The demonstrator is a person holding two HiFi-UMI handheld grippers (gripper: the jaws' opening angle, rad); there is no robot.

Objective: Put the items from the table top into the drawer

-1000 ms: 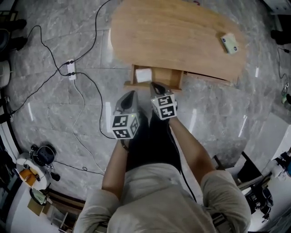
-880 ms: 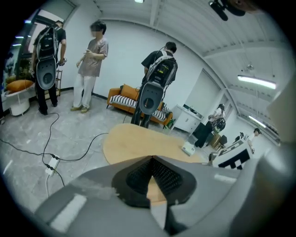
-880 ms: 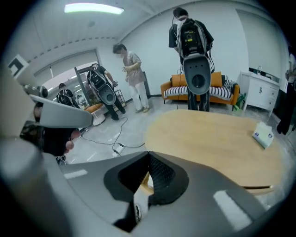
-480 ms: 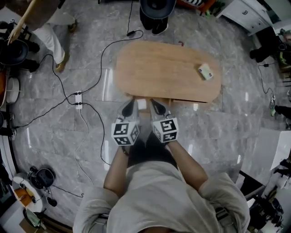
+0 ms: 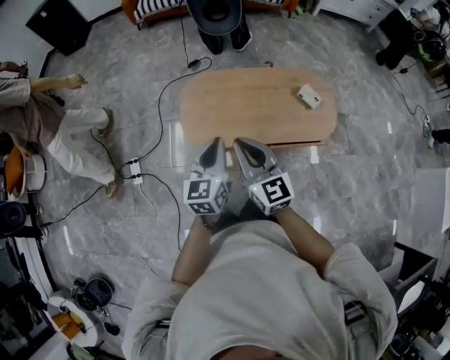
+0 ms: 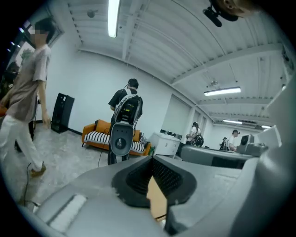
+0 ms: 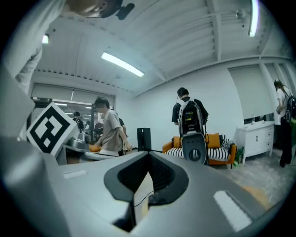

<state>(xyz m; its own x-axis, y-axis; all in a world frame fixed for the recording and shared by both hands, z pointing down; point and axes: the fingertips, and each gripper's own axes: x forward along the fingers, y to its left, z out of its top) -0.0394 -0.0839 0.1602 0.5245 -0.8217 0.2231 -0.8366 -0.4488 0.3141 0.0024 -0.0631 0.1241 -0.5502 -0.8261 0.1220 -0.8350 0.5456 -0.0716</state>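
Note:
The oval wooden table (image 5: 239, 105) lies far below in the head view. A small white box (image 5: 308, 96) rests on its right part. Both grippers are held high in front of the table's near edge and hide the drawer. My left gripper (image 5: 213, 149) has its jaws together with nothing in them; in the left gripper view (image 6: 150, 178) it points out level across the room. My right gripper (image 5: 247, 149) is shut and empty too, and looks level into the room in the right gripper view (image 7: 147, 178).
Cables and a power strip (image 5: 133, 171) lie on the marble floor left of the table. One person (image 5: 42, 119) walks at the far left, another (image 5: 218, 21) stands beyond the table near an orange sofa (image 6: 99, 134).
Both grippers have risen from the open drawer up toward the head camera and levelled out. The table now looks smaller and farther below, and the drawer with its white item has gone out of sight.

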